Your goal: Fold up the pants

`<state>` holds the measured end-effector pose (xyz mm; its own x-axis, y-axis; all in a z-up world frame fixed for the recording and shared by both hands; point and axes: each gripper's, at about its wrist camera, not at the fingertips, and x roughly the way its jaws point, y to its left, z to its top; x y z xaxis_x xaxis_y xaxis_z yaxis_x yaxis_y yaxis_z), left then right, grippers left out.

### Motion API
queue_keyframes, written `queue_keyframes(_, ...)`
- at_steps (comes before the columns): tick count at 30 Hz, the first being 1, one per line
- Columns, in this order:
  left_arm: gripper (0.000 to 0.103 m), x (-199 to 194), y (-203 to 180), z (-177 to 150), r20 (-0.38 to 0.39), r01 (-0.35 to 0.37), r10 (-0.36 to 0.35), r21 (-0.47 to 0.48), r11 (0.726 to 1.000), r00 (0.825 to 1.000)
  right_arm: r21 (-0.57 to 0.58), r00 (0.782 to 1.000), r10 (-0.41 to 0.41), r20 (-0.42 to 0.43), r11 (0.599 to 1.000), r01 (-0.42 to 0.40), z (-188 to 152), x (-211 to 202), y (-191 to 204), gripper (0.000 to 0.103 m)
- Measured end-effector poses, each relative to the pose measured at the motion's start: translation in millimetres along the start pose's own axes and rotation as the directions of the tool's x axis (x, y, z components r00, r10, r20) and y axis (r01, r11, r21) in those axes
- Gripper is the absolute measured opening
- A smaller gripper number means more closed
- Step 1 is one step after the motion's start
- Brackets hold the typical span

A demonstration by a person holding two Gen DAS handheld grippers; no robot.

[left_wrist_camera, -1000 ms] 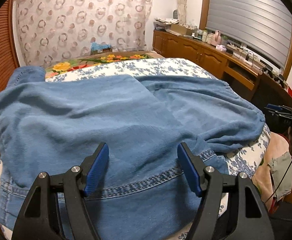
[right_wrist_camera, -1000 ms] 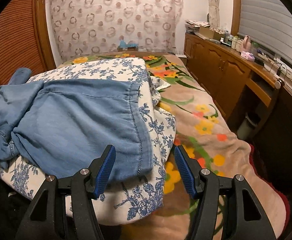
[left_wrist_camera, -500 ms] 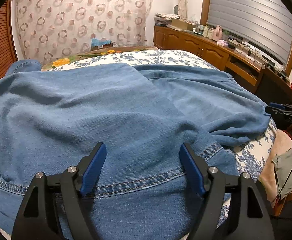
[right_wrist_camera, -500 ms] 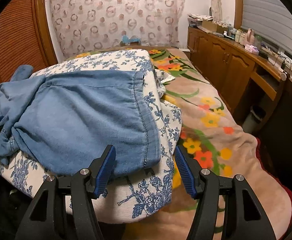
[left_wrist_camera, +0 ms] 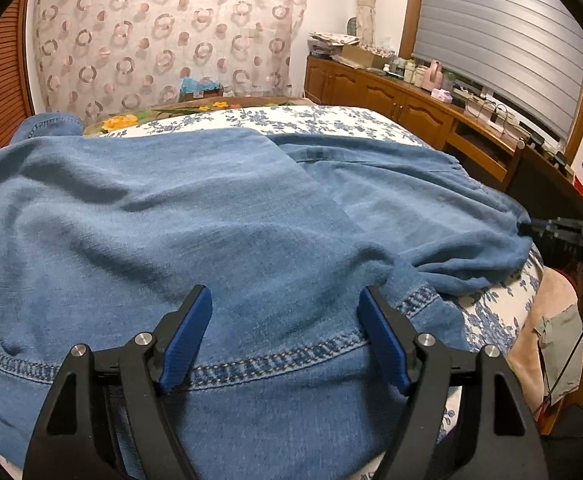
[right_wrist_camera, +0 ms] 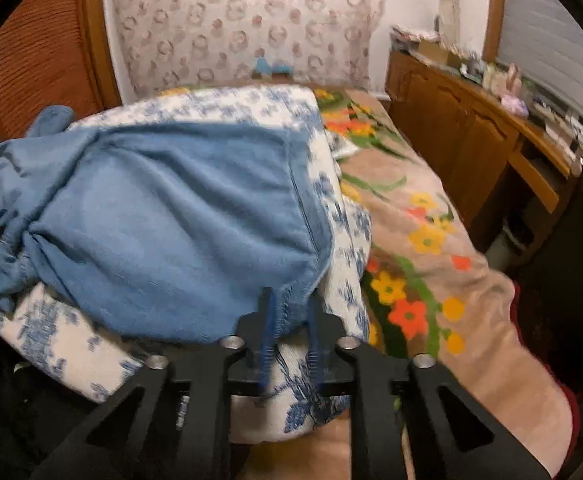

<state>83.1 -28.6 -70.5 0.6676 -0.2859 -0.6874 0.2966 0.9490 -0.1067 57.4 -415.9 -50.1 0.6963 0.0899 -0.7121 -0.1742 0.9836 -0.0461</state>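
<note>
Blue denim pants (left_wrist_camera: 195,232) lie spread over a white quilt with blue flowers (left_wrist_camera: 331,120) on a bed. My left gripper (left_wrist_camera: 287,320) is open, its blue pads straddling the stitched waistband (left_wrist_camera: 275,364) close below. In the right wrist view the pant leg (right_wrist_camera: 163,216) lies on the quilt (right_wrist_camera: 323,396), and my right gripper (right_wrist_camera: 289,312) has its jaws nearly closed on the hem corner of that leg. The right gripper also shows in the left wrist view (left_wrist_camera: 563,228) at the far end of the leg.
A beige blanket with orange and yellow flowers (right_wrist_camera: 431,240) covers the bed to the right. A wooden cabinet run (right_wrist_camera: 471,128) with cluttered top lines the right wall. A patterned curtain (left_wrist_camera: 163,40) hangs behind the bed. A wooden slatted door (right_wrist_camera: 31,60) stands at left.
My right gripper moved forward and closed from wide open onto the hem corner of the pant leg. My left gripper stayed open and edged closer over the waistband.
</note>
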Motion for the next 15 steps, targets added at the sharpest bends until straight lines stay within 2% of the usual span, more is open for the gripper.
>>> queue_keyframes(3,0.077,-6,3,1,-0.002,0.002,-0.002,-0.013,1.0,1.0,-0.021,0.999,0.015,0.041,1.0,-0.014,13,-15,3,0.006)
queue_keyframes(8,0.077,-21,7,2,0.028,-0.022,0.022,-0.018,1.0,0.999,-0.06,0.987,0.097,0.126,0.994,-0.09,39,-43,15,0.005)
queue_keyframes(15,0.077,-48,21,7,0.082,-0.034,0.037,-0.041,0.999,0.996,-0.177,0.945,0.228,0.233,0.966,-0.19,85,-77,58,0.005)
